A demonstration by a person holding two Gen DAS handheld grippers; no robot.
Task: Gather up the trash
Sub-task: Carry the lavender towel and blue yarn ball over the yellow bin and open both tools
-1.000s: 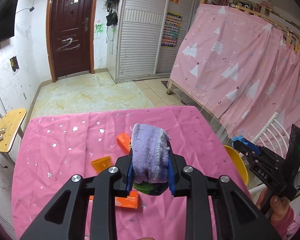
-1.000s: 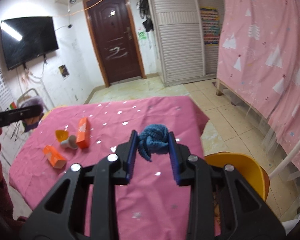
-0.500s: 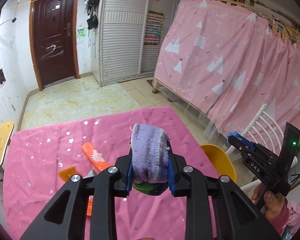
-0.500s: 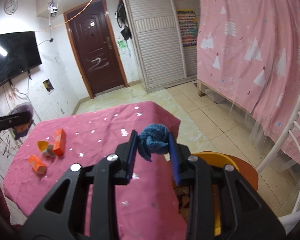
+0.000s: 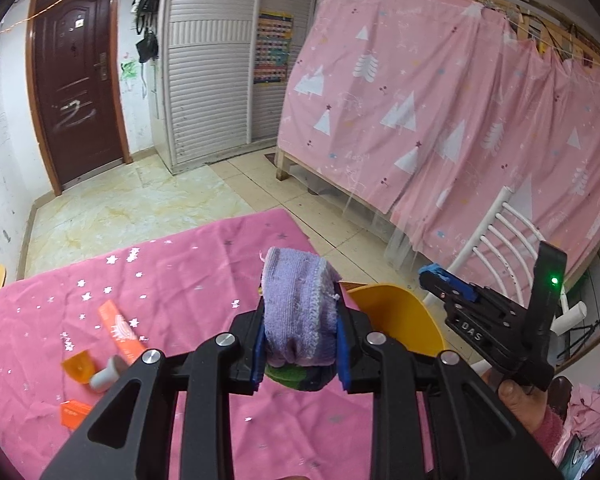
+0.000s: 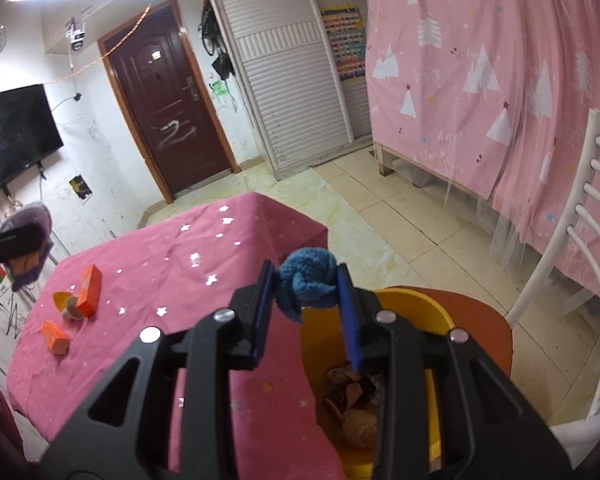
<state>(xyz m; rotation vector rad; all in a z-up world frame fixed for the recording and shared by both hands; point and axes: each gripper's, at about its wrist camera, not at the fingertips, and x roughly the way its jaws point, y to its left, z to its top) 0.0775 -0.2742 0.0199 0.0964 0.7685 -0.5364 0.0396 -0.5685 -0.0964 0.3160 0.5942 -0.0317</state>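
yellow plastic marks the goal: the bin (image 6: 412, 312) stands on the floor just off the table's right edge, and in the right wrist view its open mouth, with crumpled scraps already inside, lies directly below and just ahead of the right gripper (image 6: 306, 292). a blue knit wad (image 6: 308, 284) is clamped between that gripper's blue pads, so only a short drop seems to be needed. the left gripper (image 5: 300, 328) is clenched on a purple cloth (image 5: 298, 312), bunched upright with something green under it; from there the bin (image 5: 396, 316) is seen ahead and to the right, partly hidden behind the cloth, so the right arm is judged the nearer. the table (image 5: 204, 256) is covered in a pink star-print cloth, on which orange cartons (image 5: 120, 330) and a small grey piece (image 5: 106, 374) are left lying, well apart from both grippers. beyond, a tiled floor, a dark door (image 5: 76, 96), a white chair (image 6: 572, 264) and a pink curtain (image 5: 440, 112) are seen.
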